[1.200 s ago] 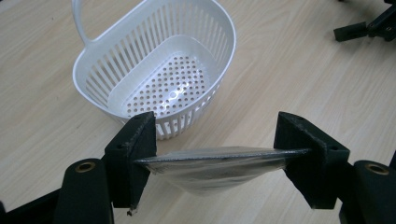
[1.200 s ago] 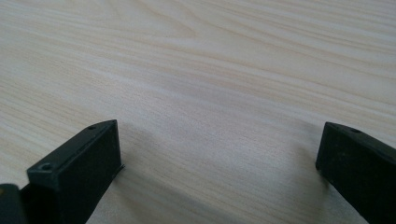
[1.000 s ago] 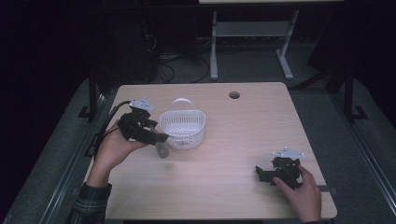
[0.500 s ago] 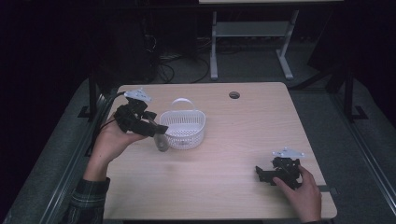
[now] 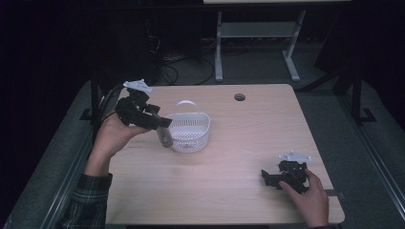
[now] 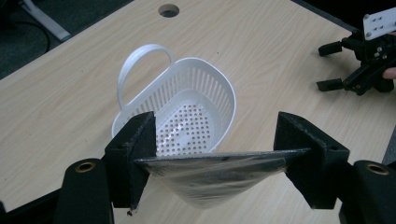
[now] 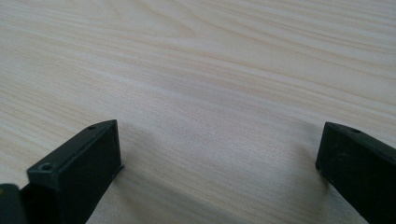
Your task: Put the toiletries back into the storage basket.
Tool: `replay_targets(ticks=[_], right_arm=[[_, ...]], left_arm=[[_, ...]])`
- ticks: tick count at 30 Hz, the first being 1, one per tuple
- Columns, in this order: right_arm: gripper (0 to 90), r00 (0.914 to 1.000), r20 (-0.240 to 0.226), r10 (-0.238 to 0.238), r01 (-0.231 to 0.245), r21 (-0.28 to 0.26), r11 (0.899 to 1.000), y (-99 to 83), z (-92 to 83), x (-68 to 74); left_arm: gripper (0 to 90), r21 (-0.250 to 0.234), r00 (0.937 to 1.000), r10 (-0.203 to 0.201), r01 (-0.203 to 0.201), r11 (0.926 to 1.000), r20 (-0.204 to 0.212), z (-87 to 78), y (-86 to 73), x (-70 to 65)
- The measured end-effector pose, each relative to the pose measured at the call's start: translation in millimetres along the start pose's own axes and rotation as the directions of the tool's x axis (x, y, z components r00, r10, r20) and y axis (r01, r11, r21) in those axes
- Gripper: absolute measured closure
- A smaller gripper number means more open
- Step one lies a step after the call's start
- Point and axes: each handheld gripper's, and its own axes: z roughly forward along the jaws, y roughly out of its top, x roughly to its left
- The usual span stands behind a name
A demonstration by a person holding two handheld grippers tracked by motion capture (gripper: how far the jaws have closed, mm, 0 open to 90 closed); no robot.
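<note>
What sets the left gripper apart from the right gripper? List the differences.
The left gripper is shut on a clear plastic pouch; the right gripper stands open with nothing between its jaws. In the high view the left gripper is raised beside the white basket, while the right gripper sits low at the wooden table. Both are black, two-jawed, hand-held and carry a grey plate on top.
</note>
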Motion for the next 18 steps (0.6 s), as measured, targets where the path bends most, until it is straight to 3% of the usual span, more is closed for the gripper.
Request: replay_targets(ticks=[18], right_arm=[[0.0, 1.0000, 0.000, 0.000, 0.000, 0.000, 1.000, 0.0, 0.0, 0.0]], left_arm=[[29.6, -0.030, 0.9998, 0.007, -0.007, 0.9995, -0.017, 8.7, 19.6, 7.2]])
